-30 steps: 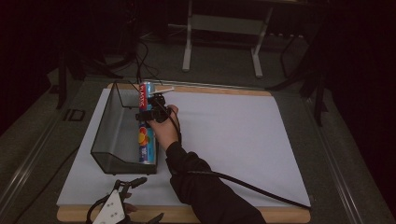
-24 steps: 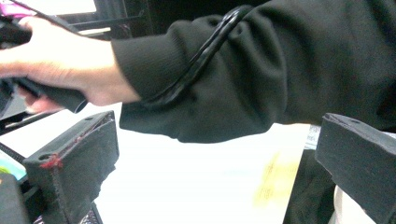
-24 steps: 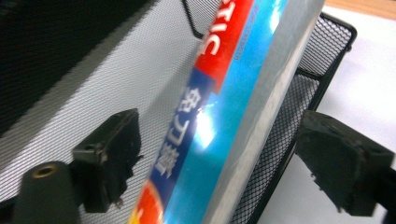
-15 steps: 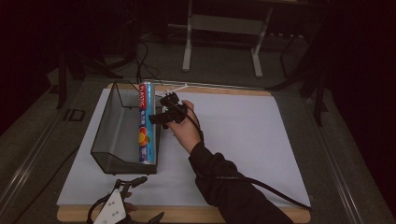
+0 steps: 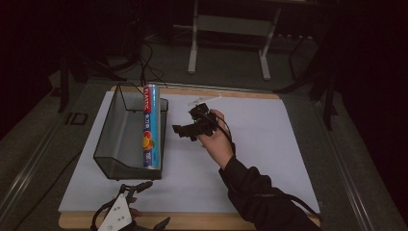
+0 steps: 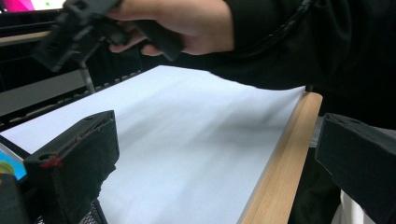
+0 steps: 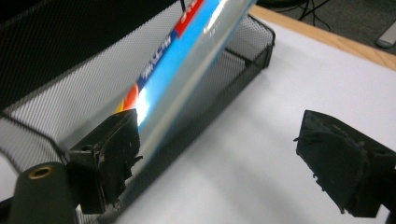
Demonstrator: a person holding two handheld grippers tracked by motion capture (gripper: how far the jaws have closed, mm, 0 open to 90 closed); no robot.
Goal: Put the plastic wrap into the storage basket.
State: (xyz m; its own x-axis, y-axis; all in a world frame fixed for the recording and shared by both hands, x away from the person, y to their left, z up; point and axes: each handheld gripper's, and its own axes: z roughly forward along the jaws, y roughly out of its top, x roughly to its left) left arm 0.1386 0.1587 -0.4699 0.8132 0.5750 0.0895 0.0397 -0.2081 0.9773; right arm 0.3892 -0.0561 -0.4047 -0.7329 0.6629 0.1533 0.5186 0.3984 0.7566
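A long box of cling film [image 5: 150, 126], blue, silver and red, lies in the black mesh basket [image 5: 120, 144] against its right wall. My right gripper [image 5: 179, 131] hovers just right of the basket and points at it. Its jaws have just been opening and stand open with nothing between them. In the right gripper view the box [image 7: 187, 60] and the basket's mesh wall [image 7: 252, 37] sit beyond the left jaw of the right gripper [image 7: 219, 158]. My left gripper [image 5: 150, 204] rests at the table's front edge, open and empty [image 6: 215, 163].
White paper [image 5: 269, 144] covers the wooden table [image 5: 202, 222]. A metal stand [image 5: 231, 43] and cables lie on the floor behind. In the left gripper view the other hand holds the right gripper [image 6: 70, 32] above the sheet.
My right gripper has let go of the box and drawn back to the right, away from the basket, rising a little. The box stays in the basket. The left gripper has not moved.
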